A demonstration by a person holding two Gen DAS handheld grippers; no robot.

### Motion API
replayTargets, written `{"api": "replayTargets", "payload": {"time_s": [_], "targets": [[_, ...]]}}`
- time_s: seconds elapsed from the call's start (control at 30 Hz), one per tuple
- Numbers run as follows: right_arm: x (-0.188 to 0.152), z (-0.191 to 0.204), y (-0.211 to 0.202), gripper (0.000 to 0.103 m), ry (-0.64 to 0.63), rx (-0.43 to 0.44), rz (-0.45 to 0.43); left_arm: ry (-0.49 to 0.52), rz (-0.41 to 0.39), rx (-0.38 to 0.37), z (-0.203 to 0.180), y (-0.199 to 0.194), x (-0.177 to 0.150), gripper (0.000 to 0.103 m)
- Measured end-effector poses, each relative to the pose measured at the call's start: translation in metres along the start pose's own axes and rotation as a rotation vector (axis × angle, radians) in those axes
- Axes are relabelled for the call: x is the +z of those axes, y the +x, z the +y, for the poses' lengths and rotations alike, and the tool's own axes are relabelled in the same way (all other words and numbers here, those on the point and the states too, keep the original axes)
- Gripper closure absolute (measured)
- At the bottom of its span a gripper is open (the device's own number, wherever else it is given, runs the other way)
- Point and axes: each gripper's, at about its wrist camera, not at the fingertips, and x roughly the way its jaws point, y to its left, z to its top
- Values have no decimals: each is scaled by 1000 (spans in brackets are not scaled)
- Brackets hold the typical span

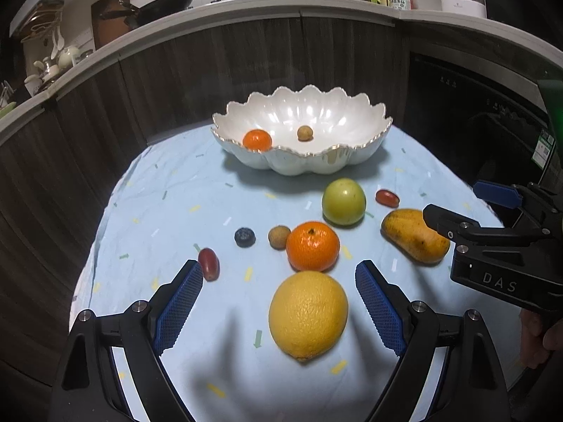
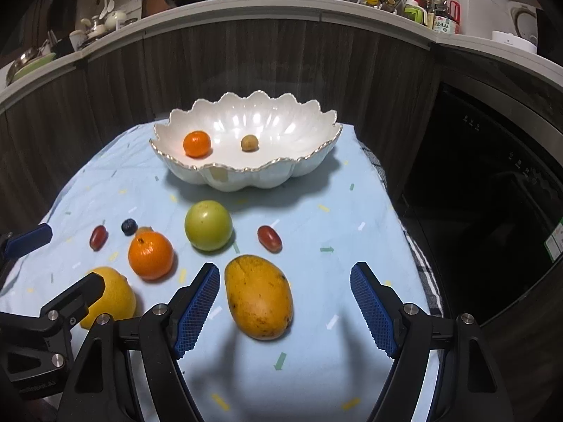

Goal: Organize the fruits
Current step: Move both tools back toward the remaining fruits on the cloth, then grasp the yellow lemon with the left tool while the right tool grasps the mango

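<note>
A white scalloped bowl (image 1: 352, 147) (image 2: 302, 165) at the far side of the table holds a small orange (image 1: 257, 139) (image 2: 196, 144) and a longan (image 1: 305, 133) (image 2: 249, 142). On the cloth lie a large yellow citrus (image 1: 308, 314) (image 2: 116, 299), an orange (image 1: 312, 246) (image 2: 150, 255), a green apple (image 1: 343, 201) (image 2: 208, 225), a mango (image 1: 415, 235) (image 2: 258, 296), two red grapes (image 1: 208, 263) (image 1: 387, 198), a blueberry (image 1: 245, 237) and another longan (image 1: 279, 237). My left gripper (image 1: 279, 281) is open around the yellow citrus, pads apart from it. My right gripper (image 2: 285, 281) is open around the mango.
The light blue cloth (image 1: 169, 190) (image 2: 352, 204) drapes off the table edges. Dark cabinet fronts and a black appliance (image 2: 492, 193) stand behind. The counter above carries pans and bottles. The right gripper's body (image 1: 503, 246) is close beside the mango in the left wrist view.
</note>
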Motion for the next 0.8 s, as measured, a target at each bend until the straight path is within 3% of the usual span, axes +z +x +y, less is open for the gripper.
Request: {"api": "replayTargets", "payload": {"time_s": [0.53, 0.8], "targets": [[-11, 4, 20, 26, -26, 34, 51, 20, 80, -47, -9, 23, -21, 16], [-14, 7, 29, 26, -27, 45, 79, 13, 115, -57, -9, 33, -26, 26]]}}
